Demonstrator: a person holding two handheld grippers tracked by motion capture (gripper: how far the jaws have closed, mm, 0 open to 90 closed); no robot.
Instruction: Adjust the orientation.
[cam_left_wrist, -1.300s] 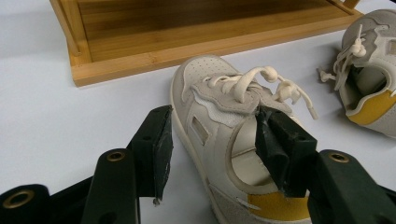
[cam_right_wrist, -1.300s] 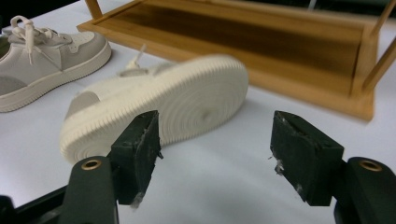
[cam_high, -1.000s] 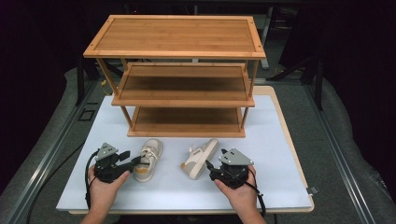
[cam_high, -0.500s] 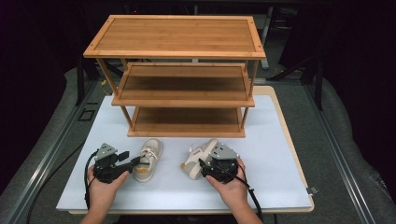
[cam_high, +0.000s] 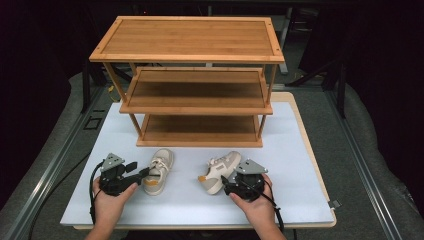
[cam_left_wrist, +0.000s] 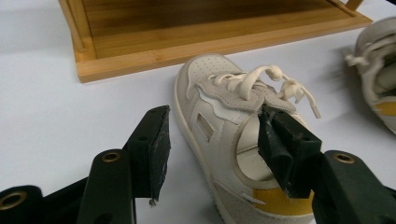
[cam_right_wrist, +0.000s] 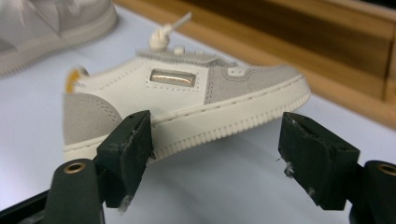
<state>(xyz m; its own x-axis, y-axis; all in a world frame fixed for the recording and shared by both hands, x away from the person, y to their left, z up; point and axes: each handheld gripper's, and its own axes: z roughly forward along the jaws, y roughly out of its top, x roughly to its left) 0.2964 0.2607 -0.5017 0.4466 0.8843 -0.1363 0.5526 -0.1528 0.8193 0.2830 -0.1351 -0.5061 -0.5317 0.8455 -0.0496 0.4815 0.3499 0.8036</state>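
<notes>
A white counter (cam_high: 300, 165) fills the lower half of the high view, and a three-tier bamboo shoe rack (cam_high: 192, 75) stands on it at upper centre. Two small cream sneakers with mustard heel patches lie in front of the rack, well apart. The left sneaker (cam_high: 159, 171) sits at lower left of centre; the left tool (cam_high: 141, 172) has one pad inside its collar and the other outside the wall, seemingly not yet pressing. The right sneaker (cam_high: 220, 171) lies at lower centre, just beside the right tool (cam_high: 226, 181), whose jaws have just been opening and stand released, nothing between them.
</notes>
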